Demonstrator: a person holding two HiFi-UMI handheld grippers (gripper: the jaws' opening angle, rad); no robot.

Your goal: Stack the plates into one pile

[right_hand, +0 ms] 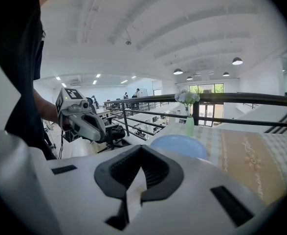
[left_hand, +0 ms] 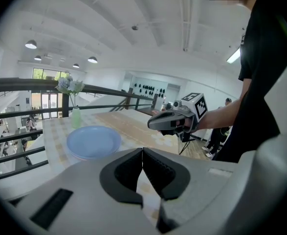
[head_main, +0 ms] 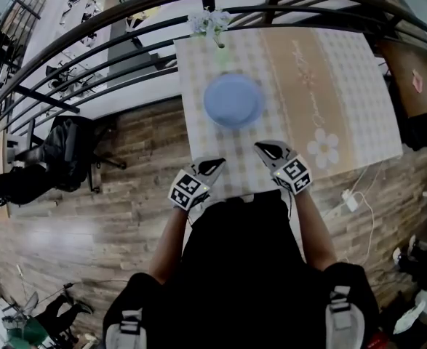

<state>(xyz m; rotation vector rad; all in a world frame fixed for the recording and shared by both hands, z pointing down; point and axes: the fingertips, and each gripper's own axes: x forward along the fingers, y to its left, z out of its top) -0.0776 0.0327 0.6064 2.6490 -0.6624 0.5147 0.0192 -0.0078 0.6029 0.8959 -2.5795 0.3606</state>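
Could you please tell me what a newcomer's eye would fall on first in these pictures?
The pile of round pale-blue plates sits in the middle of the checked-cloth table, with a slim green vase of pale flowers behind it by the dark metal railing. Near the table's front edge, the left hand-held gripper and right hand-held gripper hover shut and empty.

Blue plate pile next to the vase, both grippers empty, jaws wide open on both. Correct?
One thing is wrong: the jaws are not open. The left gripper and the right gripper each have their jaws closed together, as the left gripper view and right gripper view show. The rest holds: the blue plate pile sits next to the vase, and both grippers are empty.
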